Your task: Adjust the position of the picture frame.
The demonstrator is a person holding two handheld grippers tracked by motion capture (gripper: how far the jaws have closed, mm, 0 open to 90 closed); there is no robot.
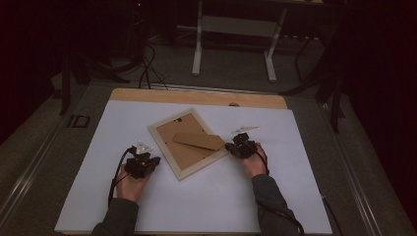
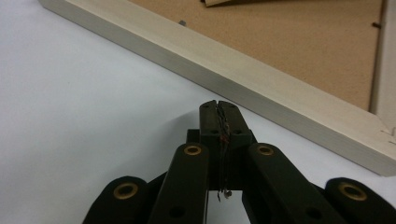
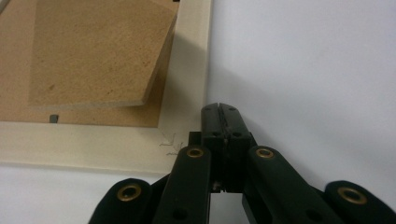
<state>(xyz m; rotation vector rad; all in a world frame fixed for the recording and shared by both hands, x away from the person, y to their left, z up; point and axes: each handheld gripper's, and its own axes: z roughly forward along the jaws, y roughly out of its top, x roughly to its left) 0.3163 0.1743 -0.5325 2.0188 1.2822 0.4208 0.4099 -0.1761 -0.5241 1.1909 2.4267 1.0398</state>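
Both forearms come up from the near edge of the table in dark grey long sleeves, the cuffs ending at the wrists. Each hand carries a small black tool: the left gripper [image 1: 149, 162] and the right gripper [image 1: 232, 147] are both matt black, blocky, with a pale three-cornered plate on top. A black cable trails from each one back along the sleeve toward the near edge. Seen close in the left gripper view [image 2: 218, 109] and the right gripper view [image 3: 219, 111], each has two flat black jaws pressed together, carried on broad rounded black link arms. Brass-coloured rivet rings sit at the pivots, with small dark screw holes beside them.
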